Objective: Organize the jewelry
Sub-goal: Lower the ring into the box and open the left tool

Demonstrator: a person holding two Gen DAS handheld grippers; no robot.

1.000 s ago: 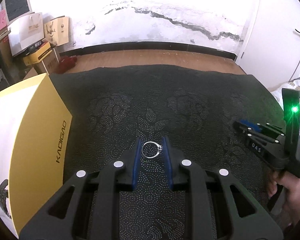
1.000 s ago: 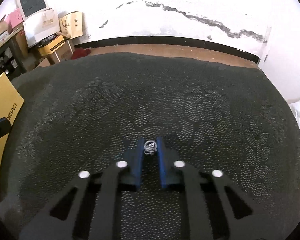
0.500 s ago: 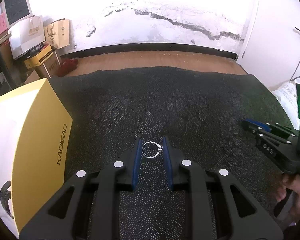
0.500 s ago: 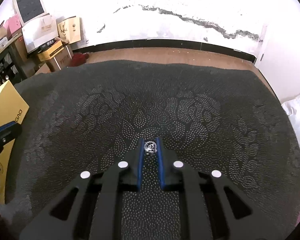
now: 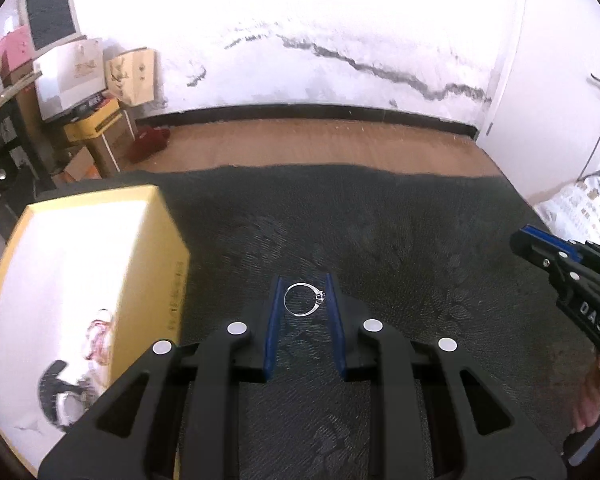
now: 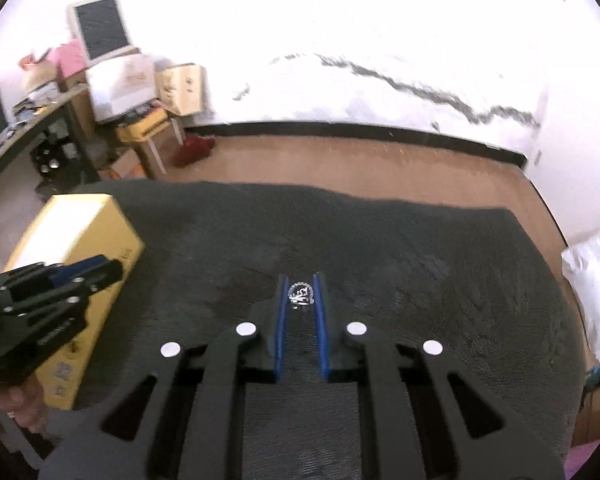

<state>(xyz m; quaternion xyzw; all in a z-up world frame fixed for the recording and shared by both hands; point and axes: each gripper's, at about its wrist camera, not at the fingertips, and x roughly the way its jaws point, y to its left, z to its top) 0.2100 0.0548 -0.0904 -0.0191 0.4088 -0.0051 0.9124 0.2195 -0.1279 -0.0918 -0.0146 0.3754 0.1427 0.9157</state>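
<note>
Ring (image 5: pixel 303 299), clamped between left hand-held gripper (image 5: pixel 303 280) fingertips

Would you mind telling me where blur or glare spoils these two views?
Left wrist view: the wall is blown out white, the yellow box smeared, the ring sharp. Right wrist view: the clutter at left and the dark cloth are motion-blurred.

Noted dark patterned cloth (image 5: pixel 420 232) covering work surface. Saw yellow box (image 5: pixel 80 280) resting on cloth at left edge. Logged wood floor (image 5: pixel 300 148), cracked white wall (image 5: pixel 340 40), stacked cartons (image 5: pixel 132 76), old monitor (image 6: pixel 100 28), white door (image 5: pixel 560 60).
</note>
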